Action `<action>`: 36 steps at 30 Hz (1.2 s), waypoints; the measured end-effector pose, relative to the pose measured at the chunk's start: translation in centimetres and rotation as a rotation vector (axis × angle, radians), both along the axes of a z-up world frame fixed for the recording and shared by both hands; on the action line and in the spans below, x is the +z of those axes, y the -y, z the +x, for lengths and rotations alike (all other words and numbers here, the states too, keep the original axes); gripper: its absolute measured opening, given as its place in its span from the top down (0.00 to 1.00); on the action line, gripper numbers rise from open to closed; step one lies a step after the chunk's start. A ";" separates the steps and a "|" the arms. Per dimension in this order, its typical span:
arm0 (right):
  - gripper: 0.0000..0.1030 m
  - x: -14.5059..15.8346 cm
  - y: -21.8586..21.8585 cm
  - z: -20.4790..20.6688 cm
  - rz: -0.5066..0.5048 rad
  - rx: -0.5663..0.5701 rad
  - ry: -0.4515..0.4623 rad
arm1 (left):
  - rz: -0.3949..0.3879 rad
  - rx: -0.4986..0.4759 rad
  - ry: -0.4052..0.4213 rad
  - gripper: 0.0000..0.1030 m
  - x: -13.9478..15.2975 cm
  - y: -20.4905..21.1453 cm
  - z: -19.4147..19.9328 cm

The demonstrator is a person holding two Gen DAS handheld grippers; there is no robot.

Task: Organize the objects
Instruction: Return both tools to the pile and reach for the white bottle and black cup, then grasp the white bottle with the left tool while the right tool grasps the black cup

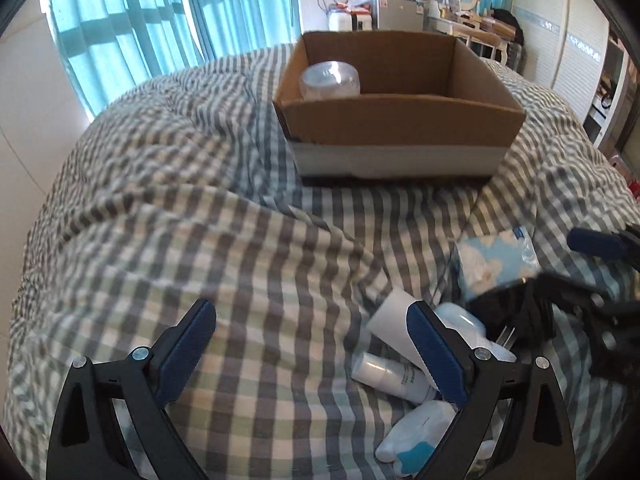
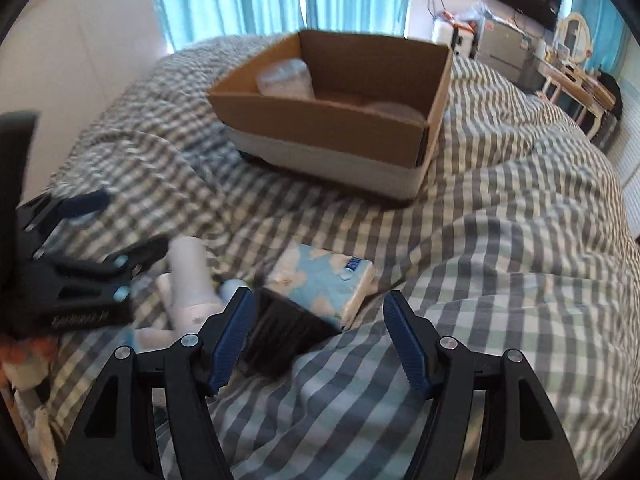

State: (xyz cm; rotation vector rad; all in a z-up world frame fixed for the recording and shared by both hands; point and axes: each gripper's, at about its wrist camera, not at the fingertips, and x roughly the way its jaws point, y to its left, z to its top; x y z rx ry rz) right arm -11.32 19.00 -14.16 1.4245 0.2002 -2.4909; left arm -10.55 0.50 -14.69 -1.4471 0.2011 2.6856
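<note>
Cardboard walls of the open box [image 1: 400,120] stand on the checked quilt [image 1: 200,220] well ahead of both your grippers, a clear plastic jar [image 1: 330,80] in its left corner. Your left gripper [image 1: 312,344] is spread wide and empty; the white tube [image 1: 394,326] and small bottles [image 1: 390,376] lie just by its right finger. Your right gripper [image 2: 318,332] is also wide apart and empty, with the blue tissue pack [image 2: 320,280] and a black brush [image 2: 280,336] just ahead, between its fingers.
</note>
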 end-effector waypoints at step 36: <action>0.36 0.1 -0.6 1.2 -0.042 -0.043 -0.041 | 0.324 -0.106 0.002 0.68 3.3 -0.2 0.4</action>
